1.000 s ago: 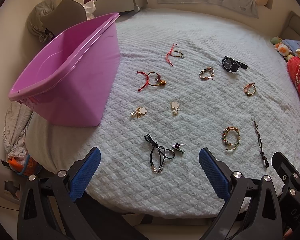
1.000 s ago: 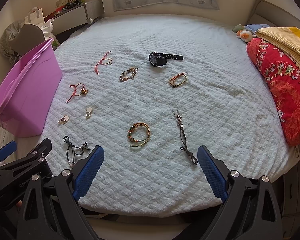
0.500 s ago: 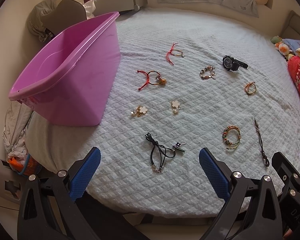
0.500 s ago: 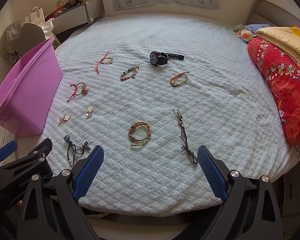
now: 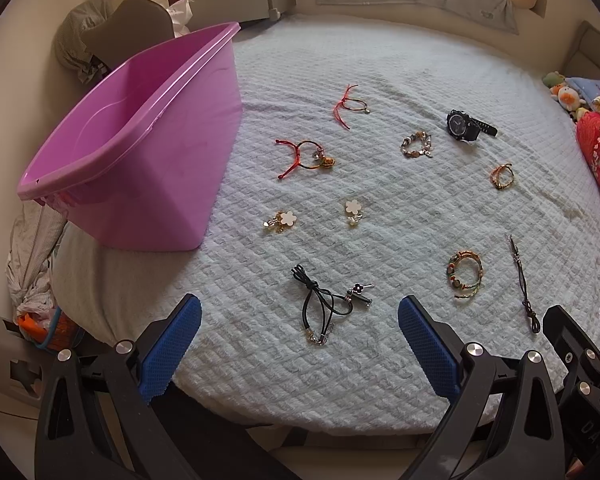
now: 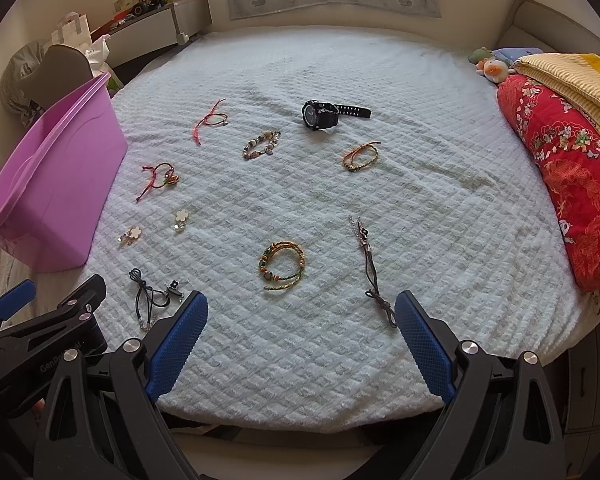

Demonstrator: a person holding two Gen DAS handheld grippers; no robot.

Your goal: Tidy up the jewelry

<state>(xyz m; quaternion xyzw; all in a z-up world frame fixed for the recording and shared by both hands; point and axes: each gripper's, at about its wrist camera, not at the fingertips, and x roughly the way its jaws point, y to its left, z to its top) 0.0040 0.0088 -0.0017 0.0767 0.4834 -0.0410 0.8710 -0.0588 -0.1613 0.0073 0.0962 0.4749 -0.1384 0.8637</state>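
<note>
Several jewelry pieces lie spread on a pale quilted bed (image 5: 380, 60). Nearest my open, empty left gripper (image 5: 300, 344) is a black cord necklace (image 5: 324, 302). A beaded coil bracelet (image 6: 281, 265) and a grey cord (image 6: 374, 276) lie just ahead of my open, empty right gripper (image 6: 301, 338). Farther off are two white flower earrings (image 5: 286, 219), two red string bracelets (image 5: 306, 156), a bead bracelet (image 5: 417, 144), a black watch (image 6: 324, 114) and an orange braided bracelet (image 6: 360, 155). An empty purple bin (image 5: 140, 136) stands at the bed's left edge.
A red patterned quilt (image 6: 572, 184) and yellow blanket (image 6: 572, 76) lie along the bed's right side, with soft toys (image 6: 492, 66) behind them. A low shelf (image 6: 160, 28) and bags stand at the back left. Clothes (image 5: 32, 248) hang below the bin.
Both gripper views have shifted very slightly; the jewelry sits a touch lower in frame. Nothing has been picked up or moved.
</note>
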